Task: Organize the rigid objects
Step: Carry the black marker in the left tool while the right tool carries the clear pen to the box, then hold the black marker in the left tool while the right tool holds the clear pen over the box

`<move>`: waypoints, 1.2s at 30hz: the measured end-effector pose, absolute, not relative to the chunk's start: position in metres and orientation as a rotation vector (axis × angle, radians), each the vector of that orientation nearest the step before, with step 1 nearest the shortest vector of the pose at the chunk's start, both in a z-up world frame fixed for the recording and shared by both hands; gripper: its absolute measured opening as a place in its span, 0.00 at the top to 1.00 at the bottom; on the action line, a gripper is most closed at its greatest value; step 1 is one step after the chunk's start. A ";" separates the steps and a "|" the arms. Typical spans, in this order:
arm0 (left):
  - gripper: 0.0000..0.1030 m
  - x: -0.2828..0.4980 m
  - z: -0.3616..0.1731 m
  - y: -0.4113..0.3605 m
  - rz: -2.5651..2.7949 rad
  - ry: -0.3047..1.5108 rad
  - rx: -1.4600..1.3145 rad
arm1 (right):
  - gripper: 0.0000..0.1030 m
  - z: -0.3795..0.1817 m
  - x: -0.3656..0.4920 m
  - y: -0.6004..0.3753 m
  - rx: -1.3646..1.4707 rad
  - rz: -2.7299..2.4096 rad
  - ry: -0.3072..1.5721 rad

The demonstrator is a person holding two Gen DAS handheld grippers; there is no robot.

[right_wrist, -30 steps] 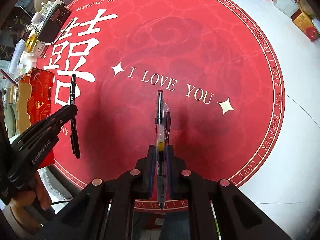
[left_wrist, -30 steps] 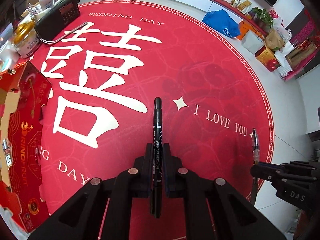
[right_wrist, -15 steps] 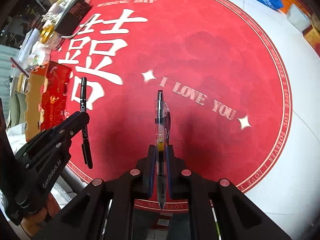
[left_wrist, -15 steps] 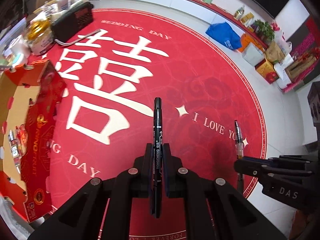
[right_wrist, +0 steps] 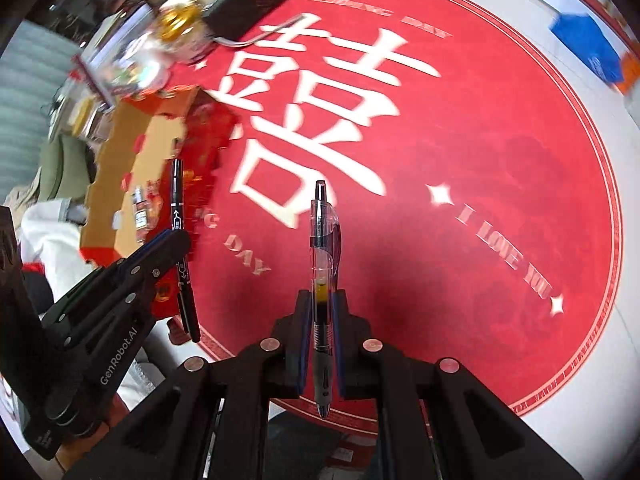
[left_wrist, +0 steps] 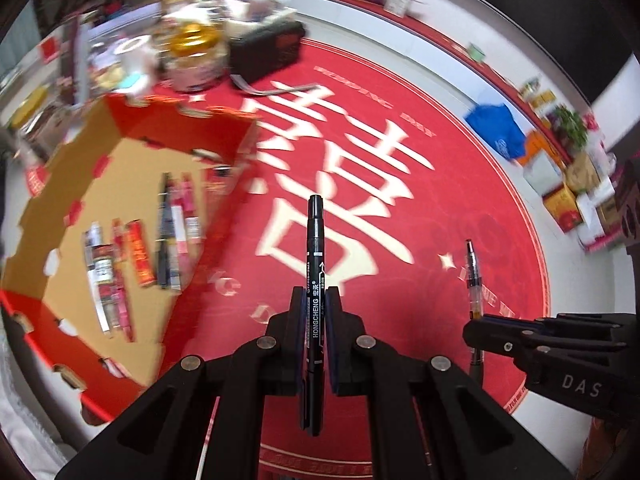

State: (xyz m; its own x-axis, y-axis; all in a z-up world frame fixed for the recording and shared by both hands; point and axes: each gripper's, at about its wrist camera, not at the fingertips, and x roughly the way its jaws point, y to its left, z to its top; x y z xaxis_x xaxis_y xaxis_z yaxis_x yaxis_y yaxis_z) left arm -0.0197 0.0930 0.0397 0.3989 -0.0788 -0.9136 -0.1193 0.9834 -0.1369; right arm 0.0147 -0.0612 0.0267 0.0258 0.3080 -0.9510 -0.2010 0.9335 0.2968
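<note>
Round red rug (left_wrist: 460, 208) with white characters, pale tiled floor (right_wrist: 600, 360), red ledge (left_wrist: 440, 36) along white wall, possibly boxes beside it

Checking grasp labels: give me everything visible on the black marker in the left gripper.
The black marker is a slim, plastic-looking pen, all black, with white print reading HONGCHENG and an arrow along its barrel. It is clamped mid-barrel between the two pads of the left gripper, lying along the fingers, one end past the tips, the other back toward the camera. It hangs over the red mat, touching only the pads. The right wrist view shows it beside the cardboard box.
</note>
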 end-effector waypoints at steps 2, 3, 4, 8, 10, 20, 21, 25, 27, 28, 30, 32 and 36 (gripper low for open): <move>0.91 -0.023 0.042 0.108 0.064 1.157 -0.205 | 0.90 0.031 0.017 -0.042 0.064 0.429 1.485; 0.91 -0.025 0.043 0.118 0.093 1.156 -0.215 | 0.90 0.033 0.019 -0.032 0.053 0.447 1.480; 0.91 -0.026 0.044 0.128 0.117 1.154 -0.228 | 0.90 0.035 0.020 -0.023 0.044 0.463 1.476; 0.91 -0.032 0.048 0.158 0.199 1.141 -0.261 | 0.90 0.044 0.023 0.017 -0.003 0.539 1.453; 0.91 -0.037 0.048 0.174 0.243 1.138 -0.280 | 0.90 0.047 0.024 0.035 -0.022 0.571 1.442; 0.91 -0.049 0.034 0.228 0.401 1.174 -0.336 | 0.89 0.057 0.034 0.111 -0.124 0.682 1.377; 0.91 -0.050 0.032 0.233 0.414 1.181 -0.342 | 0.89 0.058 0.036 0.119 -0.135 0.690 1.371; 0.91 -0.049 0.025 0.245 0.453 1.202 -0.356 | 0.89 0.057 0.040 0.139 -0.170 0.712 1.358; 0.91 -0.049 0.021 0.251 0.472 1.212 -0.363 | 0.89 0.055 0.042 0.146 -0.185 0.719 1.356; 0.91 -0.049 0.021 0.253 0.476 1.215 -0.367 | 0.89 0.054 0.043 0.150 -0.191 0.720 1.356; 0.91 -0.048 0.019 0.258 0.487 1.216 -0.377 | 0.89 0.052 0.044 0.155 -0.199 0.724 1.358; 0.91 -0.047 0.017 0.261 0.493 1.219 -0.379 | 0.89 0.050 0.045 0.159 -0.207 0.726 1.361; 0.91 -0.046 0.015 0.264 0.496 1.226 -0.382 | 0.89 0.048 0.046 0.163 -0.216 0.731 1.364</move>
State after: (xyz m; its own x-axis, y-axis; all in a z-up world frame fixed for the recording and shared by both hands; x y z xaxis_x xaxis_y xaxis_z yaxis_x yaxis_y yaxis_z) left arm -0.0458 0.2638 0.0146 0.2554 0.1540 -0.9545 -0.5526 0.8333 -0.0134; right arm 0.0462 0.1629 0.0484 0.0272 0.3476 -0.9373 -0.5875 0.7642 0.2664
